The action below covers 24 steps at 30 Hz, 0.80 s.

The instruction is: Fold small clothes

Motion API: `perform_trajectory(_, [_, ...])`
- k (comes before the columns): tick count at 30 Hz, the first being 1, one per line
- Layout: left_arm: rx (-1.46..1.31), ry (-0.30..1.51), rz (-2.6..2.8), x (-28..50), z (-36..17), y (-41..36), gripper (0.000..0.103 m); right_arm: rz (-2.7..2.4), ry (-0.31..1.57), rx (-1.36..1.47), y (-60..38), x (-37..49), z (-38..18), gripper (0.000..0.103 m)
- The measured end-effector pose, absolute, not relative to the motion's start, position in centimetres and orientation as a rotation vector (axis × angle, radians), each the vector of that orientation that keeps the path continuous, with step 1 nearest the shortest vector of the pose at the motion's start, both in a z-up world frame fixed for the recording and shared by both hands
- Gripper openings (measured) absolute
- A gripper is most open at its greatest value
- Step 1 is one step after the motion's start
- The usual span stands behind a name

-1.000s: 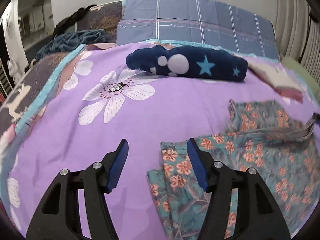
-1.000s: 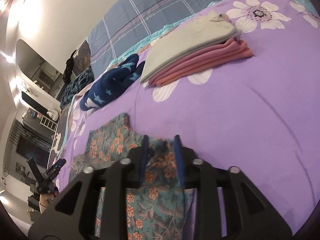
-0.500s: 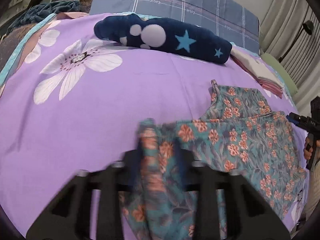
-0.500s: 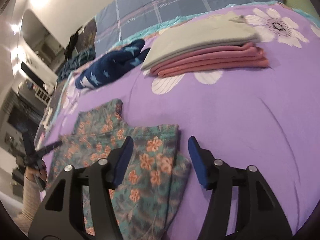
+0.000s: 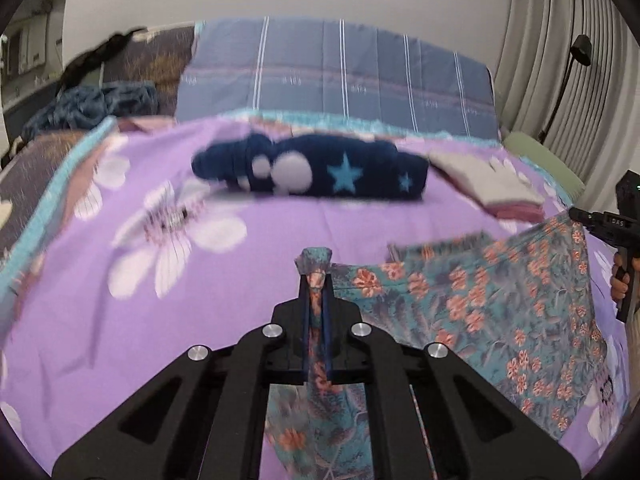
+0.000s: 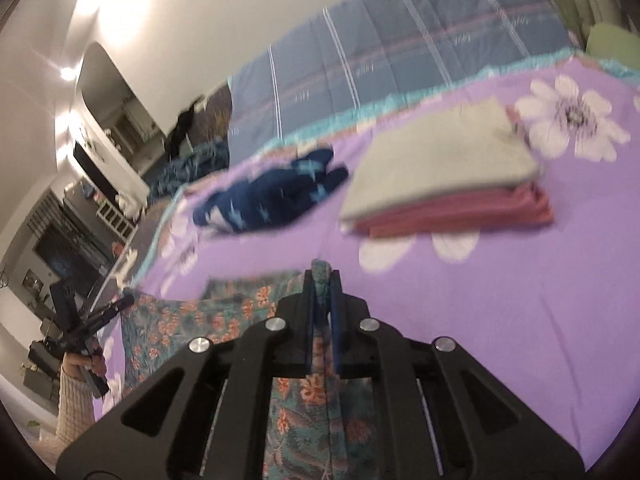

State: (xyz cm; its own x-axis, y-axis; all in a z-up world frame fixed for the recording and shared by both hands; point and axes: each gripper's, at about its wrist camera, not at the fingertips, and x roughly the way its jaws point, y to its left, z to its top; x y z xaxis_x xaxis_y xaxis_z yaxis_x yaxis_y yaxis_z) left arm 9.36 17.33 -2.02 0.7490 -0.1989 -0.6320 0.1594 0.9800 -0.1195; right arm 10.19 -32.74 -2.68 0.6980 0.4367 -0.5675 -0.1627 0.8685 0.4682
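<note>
1. The left gripper [image 5: 316, 296] was pinching one edge of the floral garment [image 5: 480, 304], which lay on the bed [image 5: 240, 264] just ahead and to its right.
2. The right gripper [image 6: 322, 300] was clamped on another edge of the same garment.
3. To fold well, I judged both edges should travel level and taut, landing squarely on the far half.
4. Counted: one floral garment, one navy star bundle [image 5: 320, 168], one folded stack [image 6: 440, 184] beyond the grippers.

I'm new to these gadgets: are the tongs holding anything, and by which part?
Both grip the floral garment. The left tongs and right tongs each pinch a bunched bit of its edge; which corners cannot be told.
</note>
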Motion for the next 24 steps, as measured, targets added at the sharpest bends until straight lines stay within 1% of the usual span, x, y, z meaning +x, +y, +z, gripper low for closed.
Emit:
perform_trajectory(2, [-0.064,0.701,-0.188,10.9,-2.0,17.3,0.005,0.33,0.709,0.407,-33.1,11.6,-2.1,0.007])
perform_trajectory(4, [-0.021,0.74,-0.163,13.3,-3.2,16.7,0.005,0.306,0.748,0.4,-32.8,13.8,-3.2,0.009])
perform_trajectory(6, [-0.006,0.833,-0.15,15.6,-6.0,16.4,0.009,0.276,0.823,0.387,-32.4,15.8,-5.2,0.018])
perform_trajectory(7, [0.001,0.868,-0.134,16.2,-7.3,16.2,0.009,0.239,0.875,0.378,-32.3,16.7,-6.9,0.022])
perform_trajectory(8, [0.007,0.886,-0.121,16.4,-8.2,16.2,0.011,0.206,0.92,0.372,-32.3,17.3,-8.3,0.025])
perform_trajectory(10, [0.0,0.908,-0.105,16.1,-9.4,16.3,0.021,0.181,0.964,0.394,-32.7,17.2,-10.1,0.025])
perform_trajectory(11, [-0.009,0.9,-0.104,15.6,-9.4,16.6,0.032,0.186,0.968,0.422,-33.2,16.6,-10.6,0.023])
perform_trajectory(12, [-0.014,0.882,-0.1,15.0,-9.1,16.7,0.04,0.193,0.963,0.438,-33.5,16.1,-10.7,0.023])
perform_trajectory(16, [0.01,0.787,-0.113,11.4,-5.7,16.0,0.041,0.193,0.937,0.449,-35.7,12.6,-9.6,0.024])
perform_trajectory(18, [0.006,0.756,-0.161,9.8,-4.2,14.4,0.043,0.197,0.932,0.447,-36.3,11.0,-9.1,0.028])
perform_trajectory(21, [0.028,0.748,-0.304,7.3,-3.0,9.6,0.049,0.221,0.944,0.447,-36.6,8.7,-8.7,0.028])
perform_trajectory(24, [0.106,0.776,-0.515,4.0,-3.8,1.2,0.051,0.256,0.961,0.457,-36.7,7.1,-8.9,0.028])
